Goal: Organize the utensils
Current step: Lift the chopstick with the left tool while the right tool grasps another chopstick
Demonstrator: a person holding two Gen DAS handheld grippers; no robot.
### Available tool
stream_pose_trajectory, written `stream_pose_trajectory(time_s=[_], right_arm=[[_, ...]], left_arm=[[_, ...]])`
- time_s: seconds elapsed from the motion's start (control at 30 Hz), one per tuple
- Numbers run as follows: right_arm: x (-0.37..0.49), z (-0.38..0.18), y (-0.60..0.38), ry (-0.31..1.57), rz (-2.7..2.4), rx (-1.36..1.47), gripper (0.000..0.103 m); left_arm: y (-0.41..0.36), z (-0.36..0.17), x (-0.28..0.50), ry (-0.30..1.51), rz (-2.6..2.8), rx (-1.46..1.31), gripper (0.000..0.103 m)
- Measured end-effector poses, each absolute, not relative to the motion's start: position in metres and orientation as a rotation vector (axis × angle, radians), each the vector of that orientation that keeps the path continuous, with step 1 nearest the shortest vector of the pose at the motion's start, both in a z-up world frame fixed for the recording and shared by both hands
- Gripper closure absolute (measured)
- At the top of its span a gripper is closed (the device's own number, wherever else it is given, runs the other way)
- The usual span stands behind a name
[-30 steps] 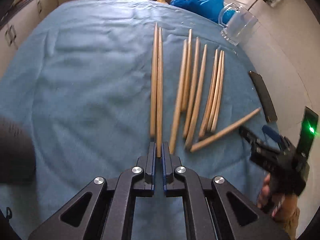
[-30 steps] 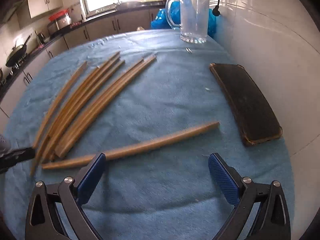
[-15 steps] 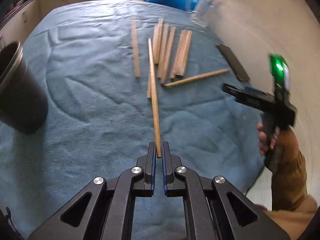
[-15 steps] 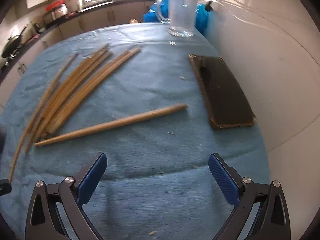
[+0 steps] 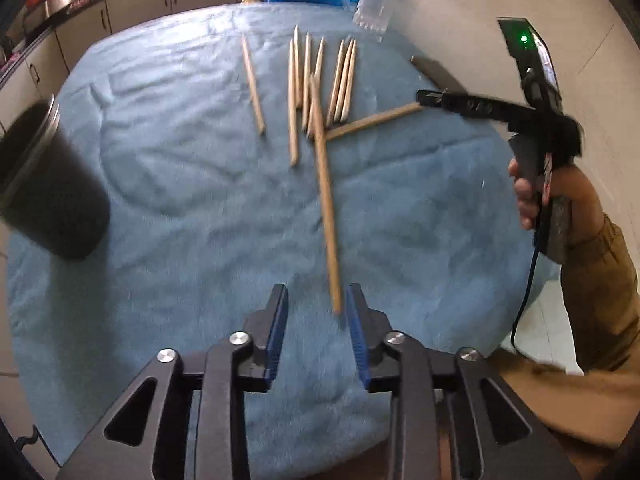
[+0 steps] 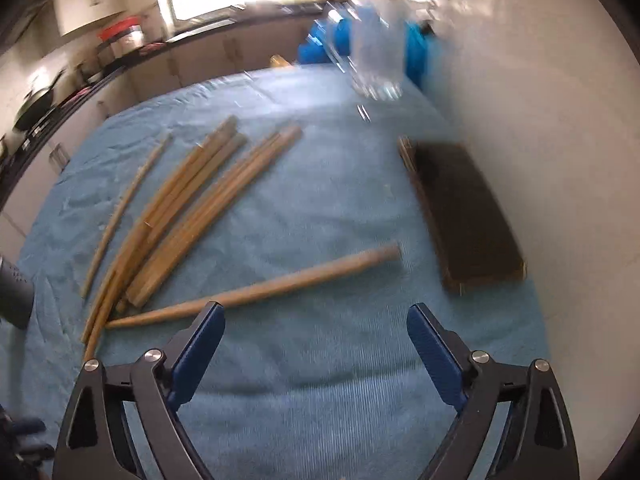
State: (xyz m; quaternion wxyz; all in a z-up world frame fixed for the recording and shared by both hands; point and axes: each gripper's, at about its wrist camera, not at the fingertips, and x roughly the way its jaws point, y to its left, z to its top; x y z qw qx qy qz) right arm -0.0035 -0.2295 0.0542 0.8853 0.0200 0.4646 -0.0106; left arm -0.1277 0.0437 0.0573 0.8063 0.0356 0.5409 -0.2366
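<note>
Black tool [image 5: 316, 304] frames, blue ribbed pads (silver screws), brown sleeve [image 5: 600, 304].

Table cover [image 5: 168, 184]: blue cloth, soft matt nap, faintly ribbed and creased. Chopsticks [image 5: 326, 200]: pale bare wood, smooth, dull finish; jug [image 6: 376, 44] at upper centre clear and glossy, looks like glass. Left gripper [image 5: 316, 300]: matt black plastic arms, ridged blue pads, shiny metal screw heads; cup [image 5: 48, 184] at left edge dark, matt.
</note>
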Motion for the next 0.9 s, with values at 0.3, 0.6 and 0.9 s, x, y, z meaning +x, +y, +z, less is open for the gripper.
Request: stream_pose_trajectory(time_s=[0.3, 0.6, 0.9], right_arm=[[0.046, 0.028, -0.202, 1.071, 0.195, -0.124, 0.019], [-0.01, 0.032, -0.203, 1.272, 0.287, -0.036, 0.016], [-0.07, 0.039, -0.141, 1.199, 0.384, -0.381, 0.017]], left_arm=[[-0.004, 0.029, -0.087, 1.163, -0.426, 0.146, 0.092], [0.033, 0.03, -0.11, 1.186, -0.446, 0.101, 0.097], [0.051, 0.045, -0.128, 1.202, -0.483, 0.076, 0.096]])
